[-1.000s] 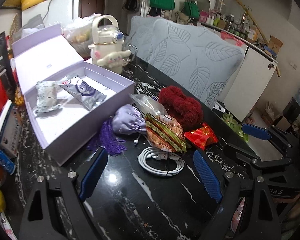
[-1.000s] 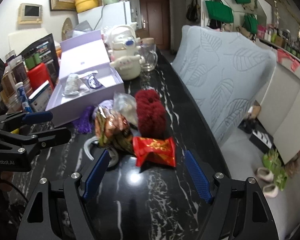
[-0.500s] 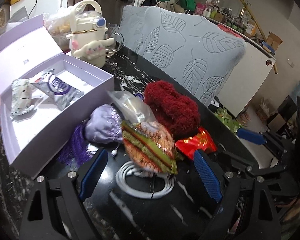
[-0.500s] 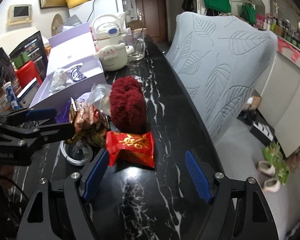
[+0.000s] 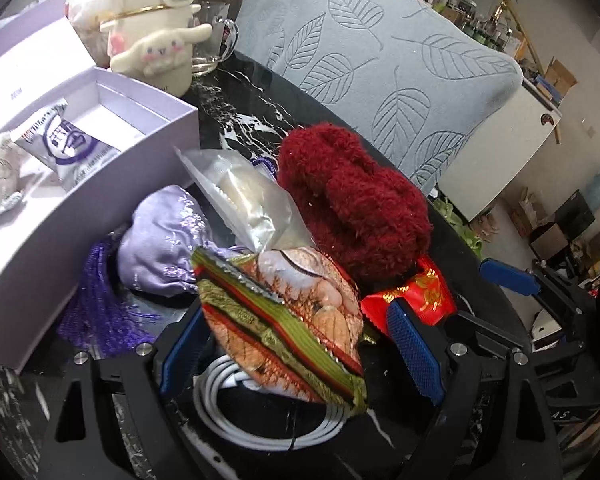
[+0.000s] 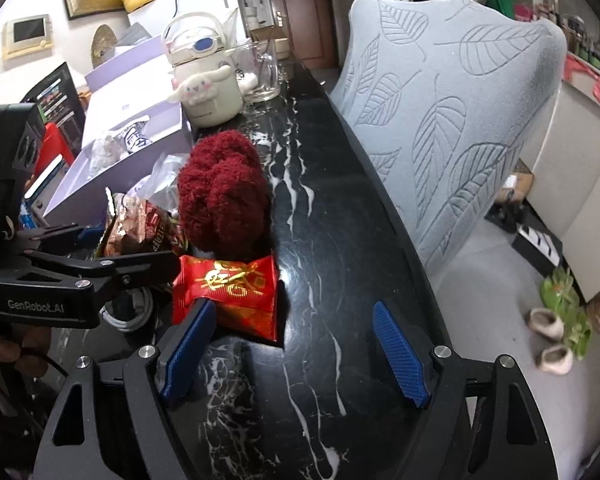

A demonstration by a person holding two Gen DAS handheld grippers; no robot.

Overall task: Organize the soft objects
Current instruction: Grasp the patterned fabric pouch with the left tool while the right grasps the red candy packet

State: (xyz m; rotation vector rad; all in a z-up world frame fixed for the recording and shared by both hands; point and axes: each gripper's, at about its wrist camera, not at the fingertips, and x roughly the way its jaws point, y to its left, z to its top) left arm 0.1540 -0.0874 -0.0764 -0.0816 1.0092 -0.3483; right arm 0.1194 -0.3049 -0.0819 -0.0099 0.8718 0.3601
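My left gripper [image 5: 296, 344] is open and straddles an orange and green snack packet [image 5: 284, 320] that lies over a white cable coil [image 5: 260, 412]; the pads do not clearly press on it. Behind the packet lie a lilac pouch with a purple tassel [image 5: 160, 240], a clear bag [image 5: 244, 196] and a dark red fluffy item [image 5: 352, 208]. The jaws of my right gripper [image 6: 294, 354] are opening, and a red packet [image 6: 228, 292] lies just ahead of the left pad [image 6: 188, 356], untouched. The open lilac box [image 5: 100, 184] holds two wrapped packets.
A cream cartoon-dog kettle [image 5: 156, 36] and a glass mug [image 5: 212, 44] stand behind the box. A grey leaf-patterned chair back [image 6: 440, 112] runs along the right edge of the black marble table [image 6: 320, 208]. Boxes and bottles crowd the table's left side.
Both grippers have come forward and down toward the pile. The left one now has the snack packet between its fingers, and the right one sits closer to the red packet.
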